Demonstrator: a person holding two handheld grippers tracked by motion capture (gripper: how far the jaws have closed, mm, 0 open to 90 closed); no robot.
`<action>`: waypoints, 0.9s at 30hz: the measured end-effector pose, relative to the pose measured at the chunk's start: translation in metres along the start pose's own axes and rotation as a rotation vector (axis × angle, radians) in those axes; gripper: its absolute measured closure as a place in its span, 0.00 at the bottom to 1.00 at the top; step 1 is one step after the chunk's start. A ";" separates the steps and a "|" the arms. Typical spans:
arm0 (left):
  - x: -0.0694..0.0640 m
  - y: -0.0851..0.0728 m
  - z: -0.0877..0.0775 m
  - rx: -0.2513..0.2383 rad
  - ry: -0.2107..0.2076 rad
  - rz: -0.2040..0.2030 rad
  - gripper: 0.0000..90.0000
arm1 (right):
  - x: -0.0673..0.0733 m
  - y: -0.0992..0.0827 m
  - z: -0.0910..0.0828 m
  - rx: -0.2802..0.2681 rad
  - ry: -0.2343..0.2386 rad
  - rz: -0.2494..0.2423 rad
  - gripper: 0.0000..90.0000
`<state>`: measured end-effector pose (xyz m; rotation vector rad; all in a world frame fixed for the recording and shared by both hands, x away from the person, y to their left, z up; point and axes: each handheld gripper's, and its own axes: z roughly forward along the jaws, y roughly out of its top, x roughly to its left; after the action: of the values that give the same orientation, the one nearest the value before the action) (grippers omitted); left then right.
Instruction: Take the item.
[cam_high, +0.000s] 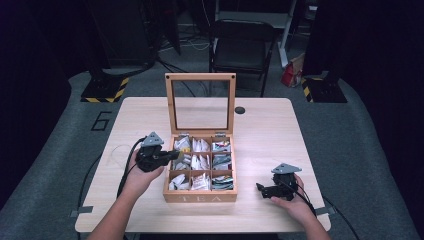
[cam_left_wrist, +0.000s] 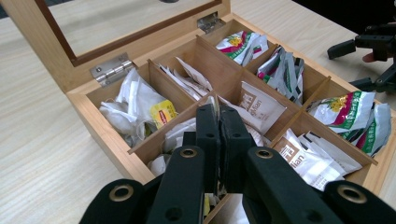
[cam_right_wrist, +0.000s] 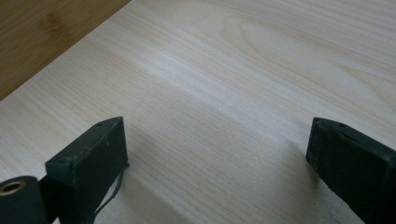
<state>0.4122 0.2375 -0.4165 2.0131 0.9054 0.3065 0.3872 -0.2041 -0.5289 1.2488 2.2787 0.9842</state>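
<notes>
A wooden tea box (cam_high: 200, 197) stands open in the middle of the table, its glass lid (cam_high: 170, 105) upright. Several compartments hold tea bags: white sachets (cam_left_wrist: 257, 107), green and red packets (cam_left_wrist: 348, 112), and a bag with a yellow tag (cam_left_wrist: 161, 113). My left gripper (cam_high: 175, 154) reaches over the box's left side, its tips (cam_left_wrist: 219, 116) above the middle-left compartment. The jaws are shut together; a white bag edge shows right at their tips, and I cannot tell if it is pinched. My right gripper (cam_high: 260, 190) rests to the right of the box, open (cam_right_wrist: 217, 140) over bare wood.
The light wooden table (cam_high: 270, 140) has a small black disc (cam_high: 240, 110) behind the lid. Behind the table stands a black chair (cam_high: 242, 47), with a red bag (cam_high: 290, 75) on the floor. The box wall (cam_right_wrist: 42, 37) lies just left of the right gripper.
</notes>
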 end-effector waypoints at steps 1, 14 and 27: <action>0.001 0.001 -0.001 -0.002 0.005 0.001 0.98 | 0.000 0.000 0.000 0.000 0.000 0.000 0.05; 0.007 0.011 -0.020 -0.036 0.042 -0.003 0.98 | 0.000 0.000 0.000 -0.001 -0.004 -0.001 0.05; 0.014 0.019 -0.036 -0.053 0.067 -0.006 0.98 | 0.000 0.000 0.000 -0.002 -0.006 0.002 0.05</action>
<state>0.4121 0.2631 -0.3824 1.9604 0.9357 0.3929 0.3873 -0.2038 -0.5292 1.2513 2.2716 0.9820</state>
